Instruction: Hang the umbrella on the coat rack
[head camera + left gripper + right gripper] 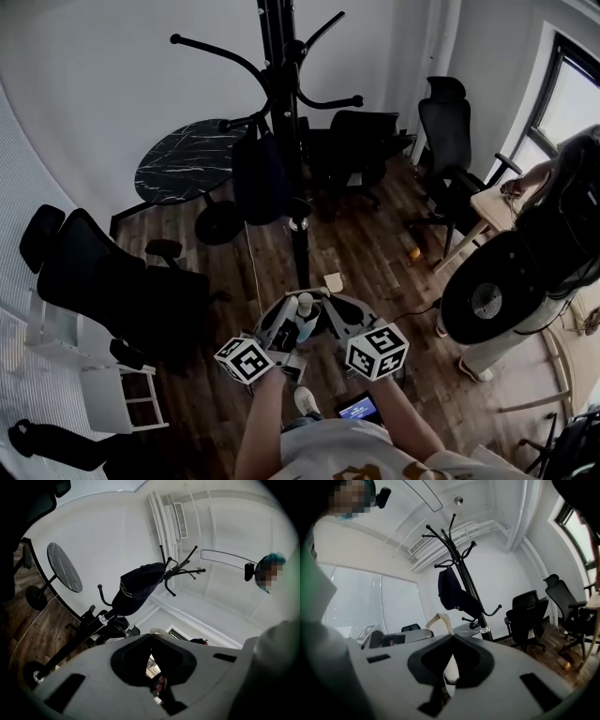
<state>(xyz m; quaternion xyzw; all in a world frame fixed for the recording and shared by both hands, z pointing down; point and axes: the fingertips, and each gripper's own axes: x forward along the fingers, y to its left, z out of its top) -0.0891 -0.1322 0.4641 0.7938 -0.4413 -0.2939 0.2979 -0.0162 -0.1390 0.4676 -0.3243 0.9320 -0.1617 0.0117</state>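
Note:
The black coat rack [298,225] stands straight ahead, with a navy cloth bag [260,178] hanging from one of its hooks. Both grippers meet low in front of its base, around a pale folded umbrella [305,314]. My left gripper [281,326] has its jaws together on the umbrella. My right gripper [328,321] is shut on the umbrella's beige strap [439,620], which loops up from the jaw tips [452,639]. The left gripper view shows its shut jaws [152,637], the rack [70,646] and the bag [136,587]. The right gripper view shows the rack [471,590].
A round dark marble table [187,159] is behind the rack on the left. Black office chairs [122,291] [450,141] stand on both sides. A black floor fan [487,300] and a person [562,216] are at the right. A white stool [122,394] is at the lower left.

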